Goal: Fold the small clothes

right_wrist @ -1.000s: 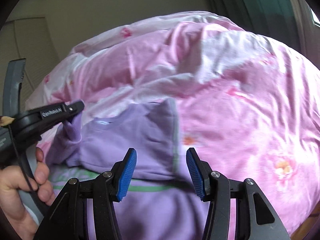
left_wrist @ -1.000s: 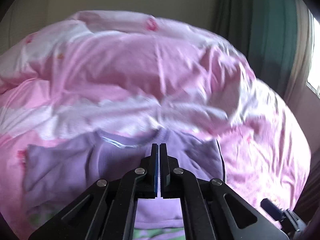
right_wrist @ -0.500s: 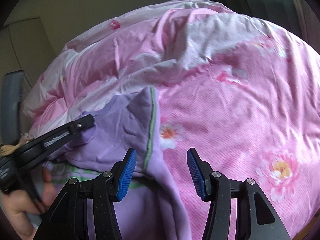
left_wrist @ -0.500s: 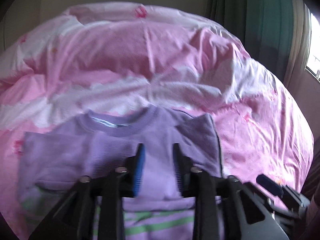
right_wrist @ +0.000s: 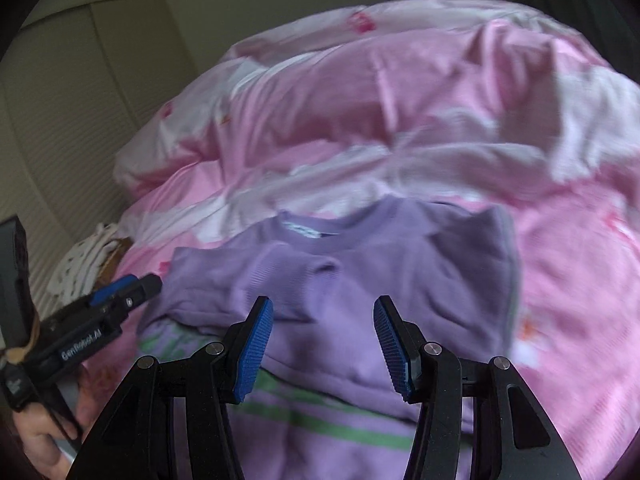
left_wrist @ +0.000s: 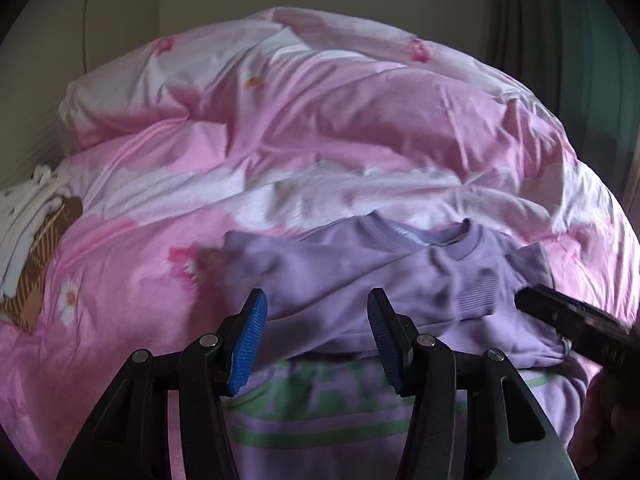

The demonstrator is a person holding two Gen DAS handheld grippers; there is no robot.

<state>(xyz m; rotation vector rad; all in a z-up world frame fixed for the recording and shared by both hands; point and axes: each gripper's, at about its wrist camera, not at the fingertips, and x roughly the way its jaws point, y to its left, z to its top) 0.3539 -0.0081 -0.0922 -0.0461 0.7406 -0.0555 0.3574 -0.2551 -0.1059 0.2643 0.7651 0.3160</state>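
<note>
A small purple shirt [left_wrist: 400, 280] [right_wrist: 360, 272] lies collar-away on the pink duvet, its sleeves folded in over the chest and green stripes across its lower part. My left gripper [left_wrist: 316, 320] hovers over the shirt's left half. Its jaws are opening and no cloth is between the blue pads. My right gripper [right_wrist: 325, 320] stands open above the middle of the shirt, with nothing pinched. The right gripper's black finger [left_wrist: 560, 314] shows at the shirt's right edge. In the right wrist view the left gripper [right_wrist: 136, 290] sits just off the shirt's left side.
A rumpled pink floral duvet [left_wrist: 320, 120] covers the bed and piles up behind the shirt. A white and brown checked garment [left_wrist: 36, 240] lies at the far left. Beige wall panels [right_wrist: 80, 100] stand to the left, a dark green curtain [left_wrist: 580, 60] to the right. A hand [right_wrist: 40, 432] holds the left gripper.
The left gripper went from shut to open and pulled back to the left, leaving the left sleeve folded on the shirt. The right gripper swung back over the shirt's middle, still open.
</note>
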